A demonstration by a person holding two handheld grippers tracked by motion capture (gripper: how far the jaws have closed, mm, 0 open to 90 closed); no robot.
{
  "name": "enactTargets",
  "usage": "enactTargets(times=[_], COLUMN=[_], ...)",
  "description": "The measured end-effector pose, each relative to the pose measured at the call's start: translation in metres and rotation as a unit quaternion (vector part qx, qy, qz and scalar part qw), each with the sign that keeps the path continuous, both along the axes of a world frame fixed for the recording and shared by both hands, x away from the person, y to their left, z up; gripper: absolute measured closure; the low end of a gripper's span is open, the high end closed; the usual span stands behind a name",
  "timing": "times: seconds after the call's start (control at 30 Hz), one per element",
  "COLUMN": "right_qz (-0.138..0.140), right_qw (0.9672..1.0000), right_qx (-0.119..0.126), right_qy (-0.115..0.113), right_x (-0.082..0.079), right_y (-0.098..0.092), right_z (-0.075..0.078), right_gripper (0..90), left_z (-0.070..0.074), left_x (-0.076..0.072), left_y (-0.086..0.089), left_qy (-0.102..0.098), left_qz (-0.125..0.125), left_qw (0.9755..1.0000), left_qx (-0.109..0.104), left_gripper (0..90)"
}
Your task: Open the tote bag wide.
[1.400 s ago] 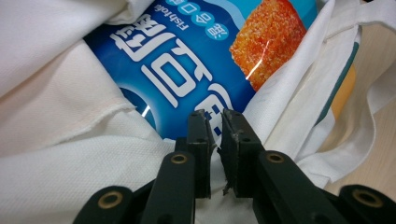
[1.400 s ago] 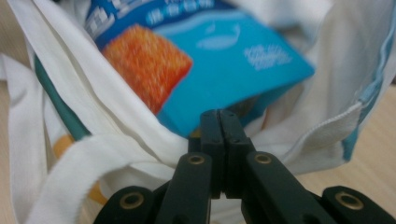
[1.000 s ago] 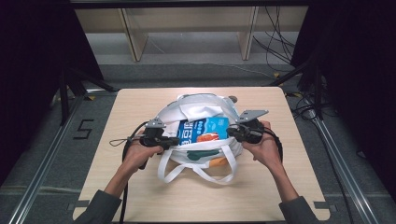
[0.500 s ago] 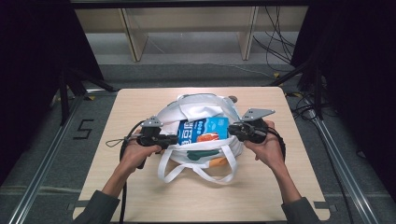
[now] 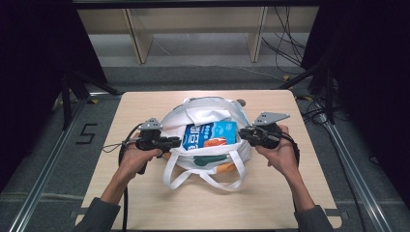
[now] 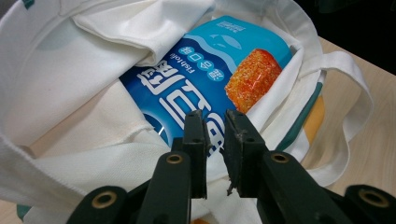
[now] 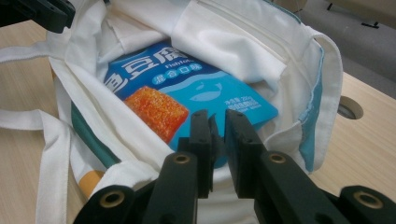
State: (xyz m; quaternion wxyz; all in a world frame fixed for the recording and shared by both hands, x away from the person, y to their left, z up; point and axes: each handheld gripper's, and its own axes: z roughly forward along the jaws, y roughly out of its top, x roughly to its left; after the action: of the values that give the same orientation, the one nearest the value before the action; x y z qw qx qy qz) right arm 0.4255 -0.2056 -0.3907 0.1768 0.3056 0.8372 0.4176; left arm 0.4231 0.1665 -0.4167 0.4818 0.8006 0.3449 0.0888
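I see the desk (image 5: pixel 145 203) taking up the lower middle of the high view, and at its centre lies a white cloth bag (image 5: pixel 203 112), its mouth toward the bottom of the frame and its straps spilling nearer me. Inside it lies a blue packet (image 5: pixel 210 134), flat, its long axis running across the frame from left to right, with an orange picture of food toward its right end. My left claw (image 5: pixel 175 141) sits at the bag's left edge, my right claw (image 5: pixel 243 131) at its right edge, so the packet lies between them and about equally near both. In the left gripper view, the left claw (image 6: pixel 215 140) has just been easing apart; a narrow gap shows between the jaws, with the bag's rim (image 6: pixel 84 163) under them, and I can't tell whether cloth is pinched. The right claw (image 7: pixel 216 140) has likewise just been opening, slightly parted over the rim and the packet's (image 7: pixel 196 95) corner.
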Motion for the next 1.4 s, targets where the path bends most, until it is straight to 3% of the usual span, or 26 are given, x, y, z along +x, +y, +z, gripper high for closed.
enactTargets(times=[0.27,0.3,0.43,0.47,0.53,0.57,0.6,0.67,0.8,0.83,0.87,0.9,1.03,1.07,1.13,1.17,1.3,1.33,1.4], right_qz=[-0.010,-0.005,-0.015,-0.015,-0.017,-0.020,-0.018,-0.022,-0.028,-0.028,-0.032,-0.028,-0.034,-0.032,-0.040,-0.036,-0.046,-0.042,-0.045], right_qw=[0.9999,0.9999,0.9998,0.9997,0.9997,0.9997,0.9996,0.9996,0.9994,0.9992,0.9993,0.9993,0.9993,0.9990,0.9989,0.9990,0.9986,0.9987,0.9986], right_qx=[0.009,0.006,0.014,0.013,0.011,0.016,0.012,0.014,0.021,0.021,0.021,0.020,0.018,0.019,0.022,0.020,0.025,0.025,0.025], right_qy=[-0.004,-0.013,-0.003,-0.014,-0.014,-0.003,-0.016,-0.010,-0.008,-0.019,-0.006,-0.016,-0.005,-0.024,-0.008,-0.019,0.001,-0.013,-0.012], right_x=[-0.003,-0.002,-0.006,-0.005,-0.006,-0.008,-0.007,-0.009,-0.012,-0.011,-0.013,-0.012,-0.016,-0.015,-0.019,-0.018,-0.023,-0.021,-0.022], right_y=[-0.006,-0.008,-0.010,-0.011,-0.013,-0.012,-0.015,-0.017,-0.020,-0.021,-0.022,-0.023,-0.024,-0.024,-0.025,-0.026,-0.028,-0.030,-0.032], right_z=[0.001,0.001,0.002,0.002,0.002,0.002,0.002,0.002,0.003,0.003,0.004,0.004,0.004,0.003,0.003,0.002,0.002,0.001,0.000], right_gripper=[79.9,79.6,78.2,77.5,76.5,75.6,74.7,73.9,71.2,70.4,69.7,69.0,66.0,65.1,62.8,61.6,58.9,58.6,57.6], left_z=[0.002,0.002,0.003,0.004,0.005,0.005,0.005,0.005,0.006,0.007,0.008,0.007,0.007,0.008,0.007,0.007,0.008,0.009,0.008], left_x=[-0.008,-0.010,-0.014,-0.015,-0.018,-0.019,-0.020,-0.023,-0.027,-0.028,-0.029,-0.029,-0.033,-0.034,-0.036,-0.036,-0.040,-0.041,-0.042], left_y=[0.007,0.007,0.011,0.011,0.012,0.013,0.014,0.016,0.018,0.019,0.019,0.019,0.021,0.022,0.023,0.023,0.025,0.026,0.026], left_qy=[-0.001,-0.001,0.000,-0.001,0.000,-0.002,-0.002,-0.002,-0.009,-0.005,-0.008,-0.010,-0.012,-0.008,-0.009,-0.008,-0.011,-0.011,-0.011], left_qz=[-0.003,0.002,-0.006,-0.007,-0.010,-0.008,-0.009,-0.009,-0.006,-0.012,-0.008,-0.011,-0.008,-0.005,-0.005,-0.004,-0.003,-0.003,-0.004], left_qw=[1.0000,1.0000,0.9999,0.9999,0.9999,0.9999,0.9999,0.9999,0.9998,0.9998,0.9998,0.9997,0.9996,0.9999,0.9998,0.9998,0.9997,0.9998,0.9997], left_qx=[-0.006,-0.007,-0.008,-0.011,-0.012,-0.010,-0.012,-0.013,-0.016,-0.014,-0.017,-0.020,-0.023,-0.013,-0.016,-0.018,-0.019,-0.018,-0.021], left_gripper=[76.9,76.8,76.2,75.8,74.9,74.1,73.2,72.5,69.0,67.8,66.3,65.4,60.7,59.3,56.4,55.0,49.6,49.5,48.2])
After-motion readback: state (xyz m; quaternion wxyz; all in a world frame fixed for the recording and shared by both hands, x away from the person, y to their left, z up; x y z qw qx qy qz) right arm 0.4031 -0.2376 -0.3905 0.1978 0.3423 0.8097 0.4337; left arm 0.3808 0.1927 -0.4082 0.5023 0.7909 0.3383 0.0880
